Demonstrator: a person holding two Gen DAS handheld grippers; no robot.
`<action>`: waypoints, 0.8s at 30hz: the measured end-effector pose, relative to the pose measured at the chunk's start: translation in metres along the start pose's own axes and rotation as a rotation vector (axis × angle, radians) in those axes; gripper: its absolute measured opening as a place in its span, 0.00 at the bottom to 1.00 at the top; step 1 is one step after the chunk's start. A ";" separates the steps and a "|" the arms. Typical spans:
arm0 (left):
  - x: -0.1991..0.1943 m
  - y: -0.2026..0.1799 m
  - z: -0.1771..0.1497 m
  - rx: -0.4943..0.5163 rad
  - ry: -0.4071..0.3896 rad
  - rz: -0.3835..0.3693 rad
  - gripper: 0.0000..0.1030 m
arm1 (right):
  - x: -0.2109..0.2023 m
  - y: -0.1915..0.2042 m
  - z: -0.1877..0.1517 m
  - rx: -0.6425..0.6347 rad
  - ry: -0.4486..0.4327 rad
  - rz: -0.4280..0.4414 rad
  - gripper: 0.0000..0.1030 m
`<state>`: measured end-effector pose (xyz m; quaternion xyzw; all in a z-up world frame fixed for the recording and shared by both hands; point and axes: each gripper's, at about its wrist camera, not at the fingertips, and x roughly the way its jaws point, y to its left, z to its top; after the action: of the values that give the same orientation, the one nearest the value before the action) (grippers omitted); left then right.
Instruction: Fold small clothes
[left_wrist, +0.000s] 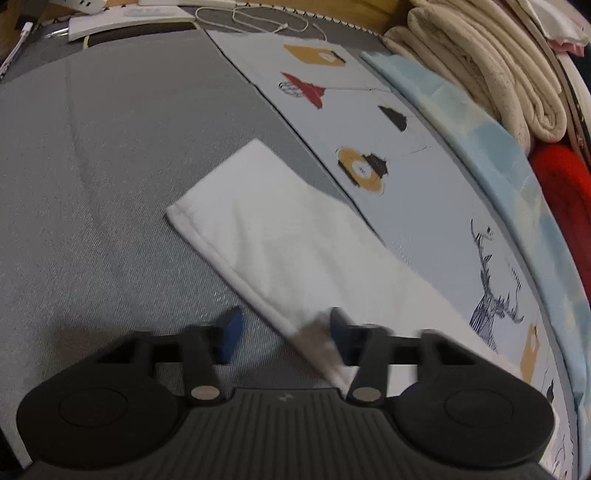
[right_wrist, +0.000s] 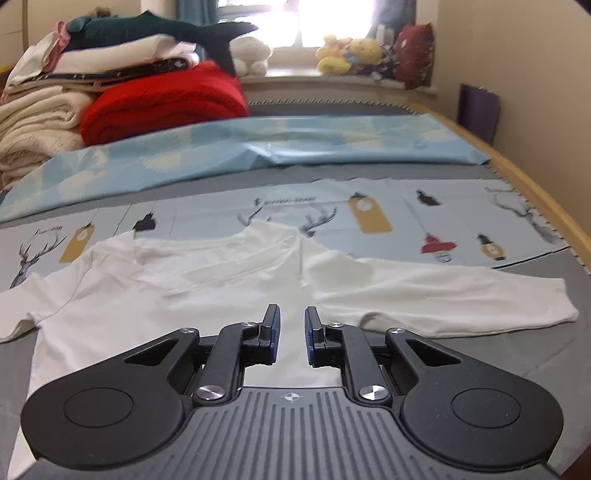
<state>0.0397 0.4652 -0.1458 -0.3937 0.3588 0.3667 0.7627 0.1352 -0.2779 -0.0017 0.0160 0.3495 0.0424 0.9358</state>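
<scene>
White shirt (right_wrist: 221, 280) flat under right gripper (right_wrist: 291, 332); fingers (right_wrist: 271, 325) apart, empty.

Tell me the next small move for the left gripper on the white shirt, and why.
Probably close the left gripper on the hem of the white cotton T-shirt's sleeve. Its jaws stand apart with the sleeve's edge between them, close to one pad. The sleeve lies spread flat on the grey woven bed cover, not yet folded inward.

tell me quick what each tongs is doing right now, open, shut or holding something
Left tongs: open, blurred, the white shirt sleeve's edge between the fingers, not gripped.
Right tongs: open with a narrow gap, above the shirt, holding nothing.
</scene>
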 end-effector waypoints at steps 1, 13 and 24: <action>0.001 0.000 0.001 0.001 0.004 0.014 0.04 | 0.003 0.004 0.002 -0.011 0.025 0.013 0.14; -0.076 -0.155 -0.052 0.350 -0.243 -0.107 0.03 | 0.061 0.078 0.037 -0.151 0.113 0.112 0.15; -0.117 -0.366 -0.258 0.811 0.219 -0.785 0.09 | 0.110 0.042 0.013 0.027 0.257 0.087 0.15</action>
<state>0.2257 0.0559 -0.0366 -0.2092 0.3748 -0.1536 0.8901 0.2240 -0.2262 -0.0611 0.0381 0.4658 0.0799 0.8804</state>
